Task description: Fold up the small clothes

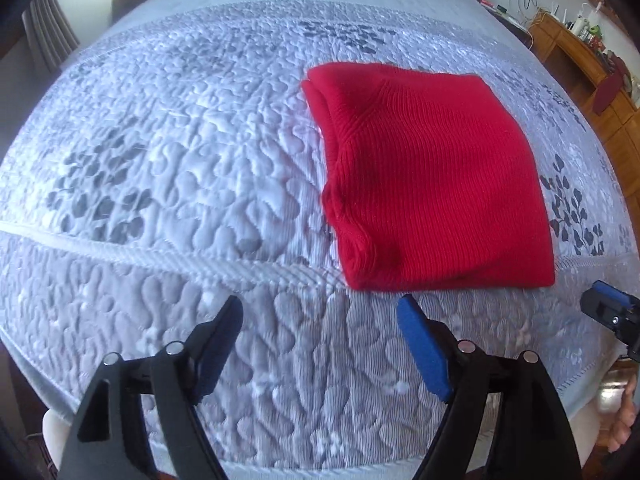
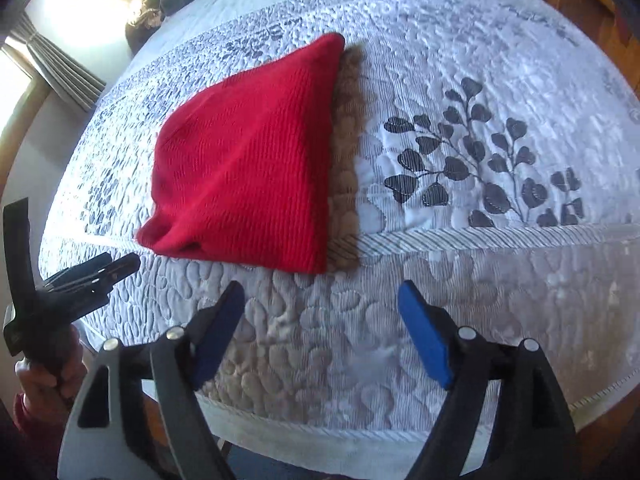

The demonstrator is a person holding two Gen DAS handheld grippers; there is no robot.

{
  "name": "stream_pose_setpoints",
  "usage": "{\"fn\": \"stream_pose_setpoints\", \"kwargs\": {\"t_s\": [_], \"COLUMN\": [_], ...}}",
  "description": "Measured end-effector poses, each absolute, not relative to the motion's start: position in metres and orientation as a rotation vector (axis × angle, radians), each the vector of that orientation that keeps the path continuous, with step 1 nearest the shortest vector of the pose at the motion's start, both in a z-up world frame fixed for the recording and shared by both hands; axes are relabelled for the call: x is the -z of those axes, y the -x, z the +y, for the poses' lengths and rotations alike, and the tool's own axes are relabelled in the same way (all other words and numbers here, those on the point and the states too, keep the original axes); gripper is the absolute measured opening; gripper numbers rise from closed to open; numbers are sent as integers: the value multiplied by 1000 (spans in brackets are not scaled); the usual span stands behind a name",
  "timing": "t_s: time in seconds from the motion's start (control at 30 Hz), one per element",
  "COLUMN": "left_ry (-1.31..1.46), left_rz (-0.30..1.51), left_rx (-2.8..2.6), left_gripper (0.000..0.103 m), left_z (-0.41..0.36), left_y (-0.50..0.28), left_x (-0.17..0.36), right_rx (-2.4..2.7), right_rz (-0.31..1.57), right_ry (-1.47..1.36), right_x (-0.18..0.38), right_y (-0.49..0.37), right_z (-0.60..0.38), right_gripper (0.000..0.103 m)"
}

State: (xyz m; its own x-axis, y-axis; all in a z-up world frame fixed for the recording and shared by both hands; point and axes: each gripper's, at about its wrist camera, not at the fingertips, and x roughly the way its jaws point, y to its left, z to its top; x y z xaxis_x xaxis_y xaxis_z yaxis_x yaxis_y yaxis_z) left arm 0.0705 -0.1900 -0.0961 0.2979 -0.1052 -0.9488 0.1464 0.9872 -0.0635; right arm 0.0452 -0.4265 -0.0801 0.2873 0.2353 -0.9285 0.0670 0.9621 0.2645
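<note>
A red knitted garment (image 1: 432, 176) lies folded into a compact rectangle on a quilted grey-white bedspread (image 1: 180, 152), resting flat with its layered edges showing along its left side. In the right wrist view the same garment (image 2: 248, 160) sits beside a printed leaf pattern (image 2: 480, 160) on the cover.

The left hand-held gripper (image 1: 320, 344) hangs just short of the garment's near edge, level and pointed forward, its fingers spread wide and holding nothing. The right hand-held gripper (image 2: 320, 336) is posed the same way, near the garment's near right corner, fingers apart and empty. Neither touches the fabric. A wooden dresser (image 1: 592, 64) stands beyond the bed at right.
</note>
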Motion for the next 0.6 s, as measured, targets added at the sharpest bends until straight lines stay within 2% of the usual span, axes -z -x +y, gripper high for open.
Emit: {"fn": "stream_pose_setpoints", "kwargs": {"t_s": [0.27, 0.6], "left_ry": [-104, -97], "left_rz": [1149, 1081], "left_rx": [109, 143], "left_gripper": [82, 82], "left_z": [-186, -190], "left_y": [-48, -34], "left_x": [46, 8], "right_rx": [-92, -44], "right_rz": [1274, 1247], "right_ry": [-252, -199], "right_x": [56, 29], "right_y": [-20, -16], "right_z": [-408, -390], "right_gripper": [87, 90]}}
